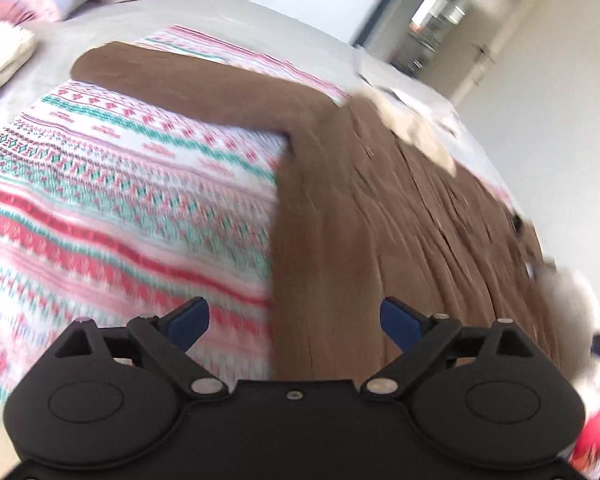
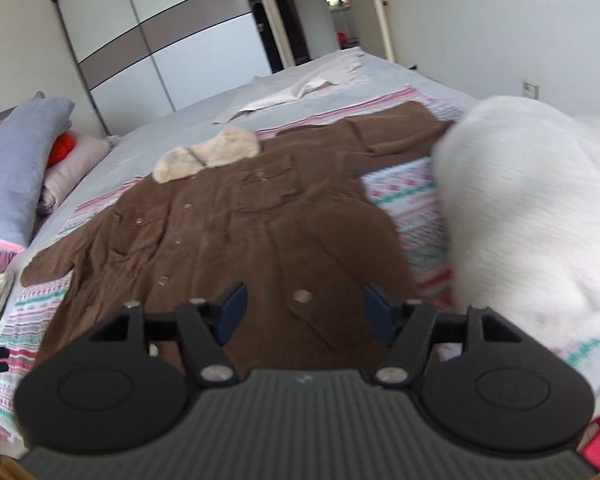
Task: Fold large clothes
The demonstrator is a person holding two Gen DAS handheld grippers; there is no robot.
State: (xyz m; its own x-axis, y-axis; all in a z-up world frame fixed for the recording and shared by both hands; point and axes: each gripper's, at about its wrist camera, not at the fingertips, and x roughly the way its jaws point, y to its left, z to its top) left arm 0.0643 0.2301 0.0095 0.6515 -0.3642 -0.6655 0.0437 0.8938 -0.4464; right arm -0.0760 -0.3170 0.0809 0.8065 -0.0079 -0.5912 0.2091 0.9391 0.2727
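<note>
The left gripper is hanging with its blue-padded fingers spread wide, nothing between them, over the lower hem side of the brown coat, low in the frame. The right gripper is likewise standing open and empty, its pads parted above the coat's bottom edge, where a large button is showing between them.

From the left wrist view, blurred by motion, the coat is filling the centre and right, with one sleeve stretching toward the upper left across a patterned blanket of red, pink and teal bands. The cream fur collar is only a smear at the upper right.

The right wrist view is giving the whole garment: it is lying flat, front up, buttons running down the middle, chest pockets showing, both sleeves spread out, the collar at the far end toward upper centre. Only this view is showing a white sleeve of the person's arm crowding the right side, a pale garment lying farther up the grey bed, pillows at the left and a sliding wardrobe behind. Only the left view is showing folded cream cloth at its far upper left.
</note>
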